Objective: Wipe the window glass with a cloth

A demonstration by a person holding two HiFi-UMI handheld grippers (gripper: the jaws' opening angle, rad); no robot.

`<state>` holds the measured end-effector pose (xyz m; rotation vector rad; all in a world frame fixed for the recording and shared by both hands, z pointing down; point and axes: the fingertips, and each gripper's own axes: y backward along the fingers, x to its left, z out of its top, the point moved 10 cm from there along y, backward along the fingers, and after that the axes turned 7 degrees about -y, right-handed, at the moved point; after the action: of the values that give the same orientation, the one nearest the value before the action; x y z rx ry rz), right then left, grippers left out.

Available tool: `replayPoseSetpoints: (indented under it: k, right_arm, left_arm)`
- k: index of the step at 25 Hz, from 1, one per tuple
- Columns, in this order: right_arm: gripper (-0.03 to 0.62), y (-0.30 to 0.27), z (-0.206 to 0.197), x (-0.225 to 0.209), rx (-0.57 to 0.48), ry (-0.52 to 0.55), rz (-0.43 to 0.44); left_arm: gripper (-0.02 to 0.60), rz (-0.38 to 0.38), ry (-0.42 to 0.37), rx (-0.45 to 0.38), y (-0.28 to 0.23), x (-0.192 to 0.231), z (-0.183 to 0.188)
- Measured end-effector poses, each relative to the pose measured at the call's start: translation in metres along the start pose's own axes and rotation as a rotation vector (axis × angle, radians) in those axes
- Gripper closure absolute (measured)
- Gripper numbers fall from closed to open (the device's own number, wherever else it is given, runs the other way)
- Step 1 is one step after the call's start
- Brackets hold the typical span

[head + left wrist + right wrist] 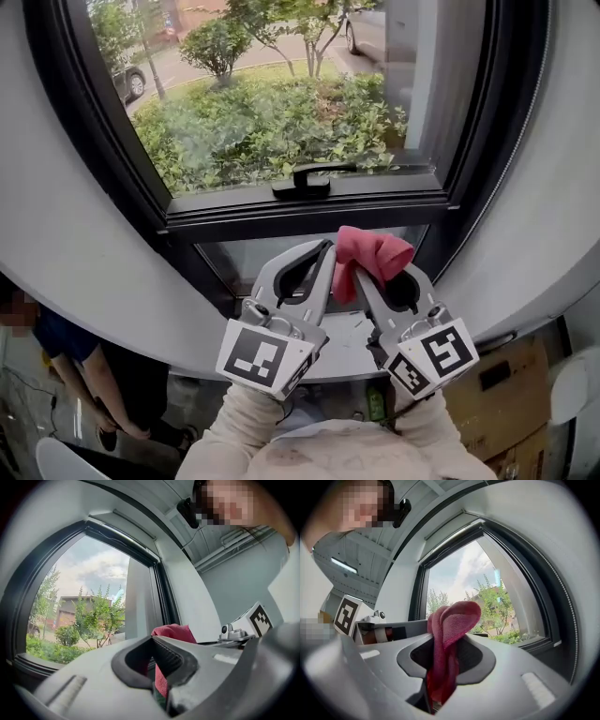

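A red cloth [375, 251] sticks up folded from my right gripper [370, 269], which is shut on it just below the window's lower pane [272, 255]. In the right gripper view the cloth [452, 618] hangs down between the pads and flops over the tips of that gripper [440, 638]. My left gripper [326, 248] stands close beside it on the left, jaws together with nothing of its own between them. In the left gripper view the cloth [172, 632] shows just beyond this gripper [153, 639]. The big upper glass [272, 103] in its black frame lies ahead, above both grippers.
A black window handle [314, 178] lies on the frame bar between the panes. White wall [66, 234] flanks the window. A pale sill [347, 339] runs under the grippers. A person [66, 361] stands at the lower left; cardboard boxes [506, 384] are at the lower right.
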<state>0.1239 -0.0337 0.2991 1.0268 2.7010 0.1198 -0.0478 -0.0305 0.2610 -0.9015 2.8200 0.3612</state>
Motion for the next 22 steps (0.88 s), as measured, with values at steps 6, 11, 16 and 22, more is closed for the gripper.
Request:
replayPoseSetpoints:
  k: [6,11,16,22]
  right_arm:
    - [0.467,-0.068,-0.007,0.018,-0.012,0.024,-0.028]
    - [0.467,-0.107,-0.005,0.031,-0.016,0.06,-0.081]
    - [0.467,-0.141,0.006,0.027,-0.025,0.085,-0.107]
    - [0.467,-0.184,0.064,-0.001,-0.099,0.145,-0.177]
  left_arm:
    - [0.581,-0.023,0.008,-0.008,-0.001,0.07,-0.011]
    - [0.581,-0.054,0.024,-0.034,-0.002,0.113,-0.017]
    - [0.581,-0.051,0.035,-0.077,-0.006,0.139,-0.026]
    - [0.581,-0.04,0.061,-0.062,-0.019,0.156,-0.032]
